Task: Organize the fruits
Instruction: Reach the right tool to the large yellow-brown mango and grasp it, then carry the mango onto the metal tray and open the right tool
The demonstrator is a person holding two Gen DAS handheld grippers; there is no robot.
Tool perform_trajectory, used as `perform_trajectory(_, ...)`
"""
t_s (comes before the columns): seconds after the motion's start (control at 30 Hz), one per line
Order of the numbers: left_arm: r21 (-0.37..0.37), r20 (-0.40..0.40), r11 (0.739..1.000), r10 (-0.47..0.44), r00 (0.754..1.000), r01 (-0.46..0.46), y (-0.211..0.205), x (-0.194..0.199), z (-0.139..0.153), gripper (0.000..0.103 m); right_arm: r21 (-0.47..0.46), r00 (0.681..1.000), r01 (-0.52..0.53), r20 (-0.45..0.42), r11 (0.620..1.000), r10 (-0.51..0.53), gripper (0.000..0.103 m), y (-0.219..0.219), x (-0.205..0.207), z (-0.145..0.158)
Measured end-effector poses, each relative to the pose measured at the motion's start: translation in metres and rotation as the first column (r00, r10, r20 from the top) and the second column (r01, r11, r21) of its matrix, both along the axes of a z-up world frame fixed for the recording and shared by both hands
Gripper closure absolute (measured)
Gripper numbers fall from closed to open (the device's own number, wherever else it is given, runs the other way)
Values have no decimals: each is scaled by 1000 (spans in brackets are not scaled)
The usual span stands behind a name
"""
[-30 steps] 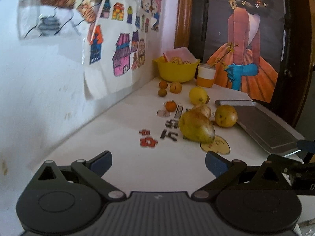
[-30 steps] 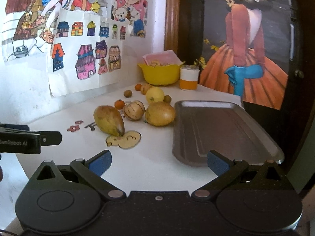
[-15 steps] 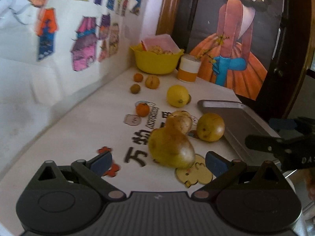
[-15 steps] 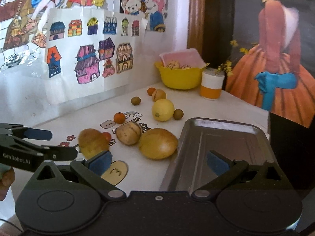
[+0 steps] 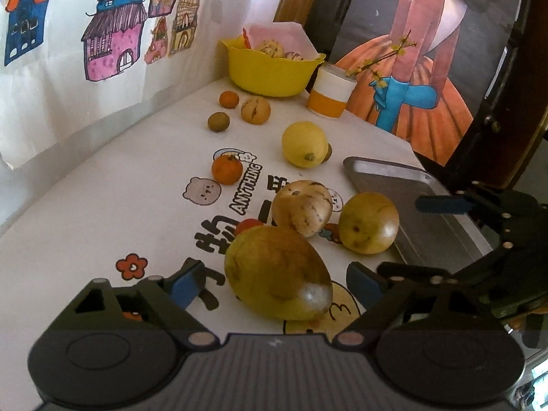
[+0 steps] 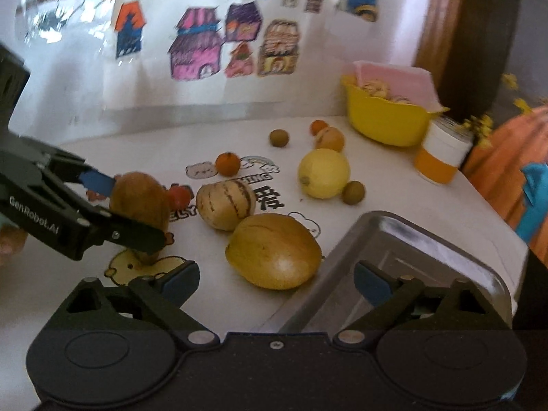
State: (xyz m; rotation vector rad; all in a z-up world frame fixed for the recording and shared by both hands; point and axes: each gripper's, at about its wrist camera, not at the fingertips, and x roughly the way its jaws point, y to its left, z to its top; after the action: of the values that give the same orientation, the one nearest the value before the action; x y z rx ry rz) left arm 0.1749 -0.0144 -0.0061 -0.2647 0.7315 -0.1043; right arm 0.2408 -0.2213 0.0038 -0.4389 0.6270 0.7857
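Here, the pear (image 5: 277, 272) is lying on the white table (image 5: 102, 205), on top of a round yellow sticker (image 5: 339, 311), and it is sitting between the spread fingers of the left gripper (image 5: 274, 286); the blue pads (image 5: 186, 286) are standing clear of it on both sides, so the jaws are open and not gripping. In the right wrist view the same pear (image 6: 138, 202) is showing between the two arms of the left gripper (image 6: 126, 209), one arm crossing in front of it. Just beyond the pear, a striped melon (image 5: 303, 207) and a round yellow-brown fruit (image 5: 368, 222) are lying side by side, the latter just beside the near edge of the metal tray (image 5: 394, 174). A small red fruit (image 5: 248, 226) is peeking out just behind the pear. Farther back, a lemon (image 5: 304, 144), a small orange (image 5: 226, 169), and a cluster of three small fruits are sitting near the yellow bowl (image 5: 270, 68), which is holding more fruit; an orange-and-white cup (image 5: 330, 94) is standing just beside the bowl. The right gripper (image 6: 275, 281) is hovering with its jaws wide apart and nothing between them, one finger over the table near the yellow-brown fruit (image 6: 274, 251), the other over the tray (image 6: 428, 239). Drawings of houses (image 6: 195, 48) are hanging on the wall behind the table.
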Motion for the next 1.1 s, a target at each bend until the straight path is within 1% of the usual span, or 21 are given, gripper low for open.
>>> perform_trajectory(0.1, 1, 1, 1000, 6, 1000, -6, -2, 1, -1, 13, -17, 1000, -21, -8, 1000, 21, 11, 8, 8, -4)
perform_trajectory(0.17, -2, 3, 1000, 6, 1000, -6, -3, 1, -1, 19, -23, 999, -27, -23, 999, 26, 12, 12, 14, -7)
perform_trajectory(0.2, -2, 4, 1000, 3, 1000, -3, -3, 1, -1, 20, -23, 999, -26, -31, 999, 26, 13, 14, 17, -9)
perform_trajectory(0.27, 0, 4, 1000, -4, 1000, 4, -6, 0, 0, 26, -19, 999, -25, -43, 999, 24, 16, 16, 22, -12)
perform_trajectory(0.37, 6, 6, 1000, 4, 1000, -4, -7, -1, 0, 30, -13, 997, -31, -64, 999, 30, 21, 21, 27, -15)
perform_trajectory(0.43, 20, 10, 1000, 1, 1000, -1, -7, -2, 0, 33, -20, 998, -26, -58, 999, 25, 22, 23, 28, -17)
perform_trajectory(0.5, 44, 19, 999, -15, 1000, 14, -8, -2, -1, 34, -27, 999, -19, -39, 999, 17, 28, 25, 29, -17)
perform_trajectory(0.8, 28, 33, 1000, -16, 999, 15, -6, -7, -2, 35, -23, 1000, 7, -12, 1000, -7, 29, 28, 22, -17)
perform_trajectory(0.97, 40, 49, 999, -27, 998, 25, -8, -16, 0, 35, -45, 998, -10, 56, 999, 13, 29, 31, 5, -14)
perform_trajectory(1.1, 35, 68, 999, -31, 997, 29, -10, -18, 9, 36, -37, 994, 6, 107, 999, -2, 29, 25, -5, -2)
